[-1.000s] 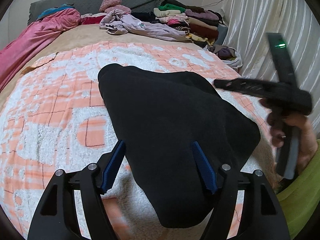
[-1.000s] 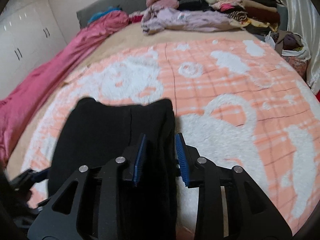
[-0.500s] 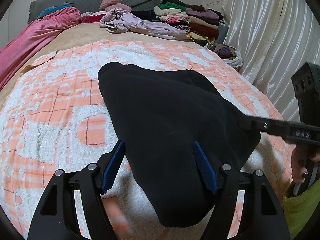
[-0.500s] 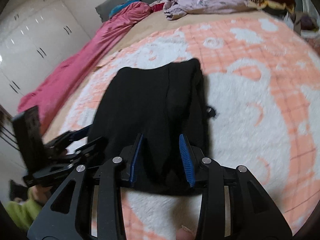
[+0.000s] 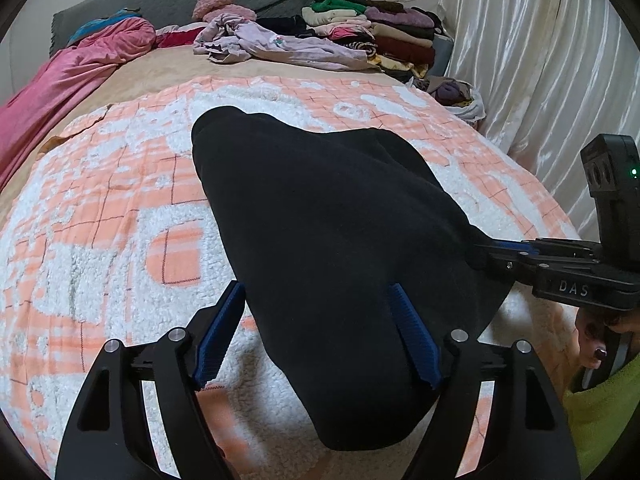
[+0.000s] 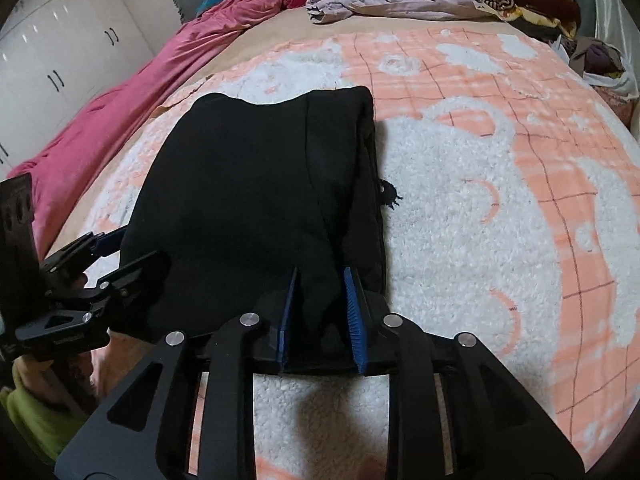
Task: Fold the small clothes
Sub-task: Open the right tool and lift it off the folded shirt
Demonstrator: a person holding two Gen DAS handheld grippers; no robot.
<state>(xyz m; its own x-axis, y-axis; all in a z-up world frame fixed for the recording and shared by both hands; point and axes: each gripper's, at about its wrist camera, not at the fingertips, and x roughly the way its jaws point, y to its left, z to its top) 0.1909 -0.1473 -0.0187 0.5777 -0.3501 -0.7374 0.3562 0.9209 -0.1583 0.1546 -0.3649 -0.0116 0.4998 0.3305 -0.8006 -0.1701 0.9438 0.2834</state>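
Observation:
A black garment [image 5: 328, 232] lies partly folded on the orange-and-white blanket [image 5: 120, 208]; it also shows in the right wrist view [image 6: 256, 200]. My left gripper [image 5: 316, 332] is open, its blue fingers astride the garment's near corner. It shows at the garment's left edge in the right wrist view [image 6: 120, 252]. My right gripper [image 6: 320, 308] has its jaws partly closed around the garment's near edge; the cloth bunches between the pads. It shows from the side in the left wrist view [image 5: 488, 250], at the garment's right edge.
A pink quilt [image 5: 60, 88] lies along the bed's left side. A lilac garment [image 5: 280, 46] and a stack of folded clothes [image 5: 380, 32] sit at the far end. A white curtain [image 5: 540, 60] hangs on the right. White cupboards [image 6: 52, 48] stand left.
My right gripper swung down from above the bed to the garment's near right edge and took the cloth between its jaws. My left gripper stayed open in place.

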